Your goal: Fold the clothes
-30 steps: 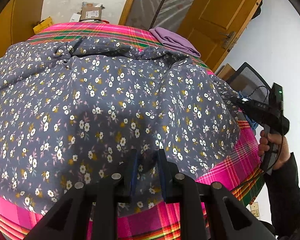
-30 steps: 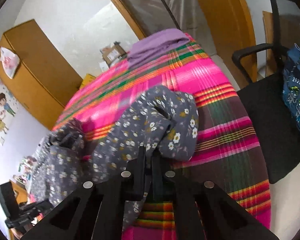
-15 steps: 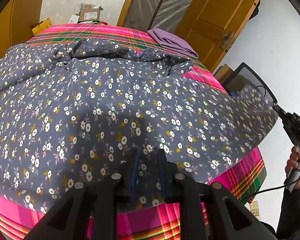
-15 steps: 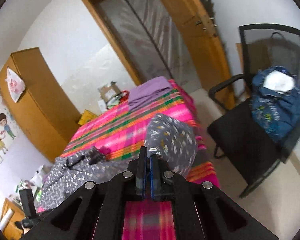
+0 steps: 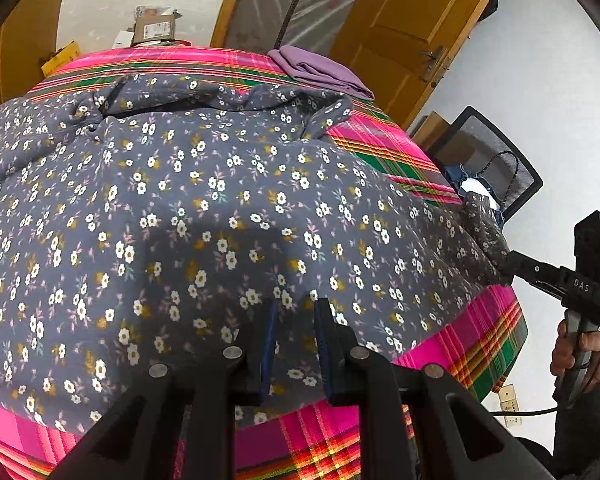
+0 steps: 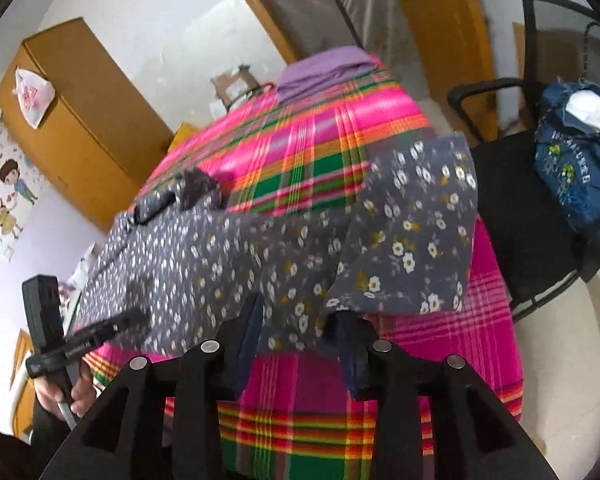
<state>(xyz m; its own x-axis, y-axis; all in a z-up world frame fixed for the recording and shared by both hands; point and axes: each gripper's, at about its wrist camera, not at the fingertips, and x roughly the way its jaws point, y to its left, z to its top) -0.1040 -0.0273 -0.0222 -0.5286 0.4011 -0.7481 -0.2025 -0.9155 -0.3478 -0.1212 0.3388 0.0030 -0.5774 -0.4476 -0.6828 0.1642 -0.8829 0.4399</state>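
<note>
A grey floral garment (image 5: 220,200) lies spread over a pink plaid bed cover (image 5: 476,336). My left gripper (image 5: 294,340) sits at the garment's near hem with a ridge of the cloth pinched between its pads; in the right wrist view the left gripper (image 6: 132,318) bites the far hem. The right gripper (image 6: 300,328) has its jaws opening. The garment's corner (image 6: 412,232) still drapes between them and over the right finger, loose. From the left wrist view the right gripper (image 5: 510,260) is at the bed's right edge, its tip at that corner.
A folded purple cloth (image 5: 320,70) lies at the bed's far corner. A black mesh chair (image 6: 540,240) with a blue denim bag (image 6: 576,168) stands right of the bed. A wooden cabinet (image 6: 80,112) and a cardboard box (image 5: 156,28) are behind.
The right gripper drew the bunched corner out to the right, stretching the garment flatter over the bed, then parted its jaws. The left gripper kept its place and grip.
</note>
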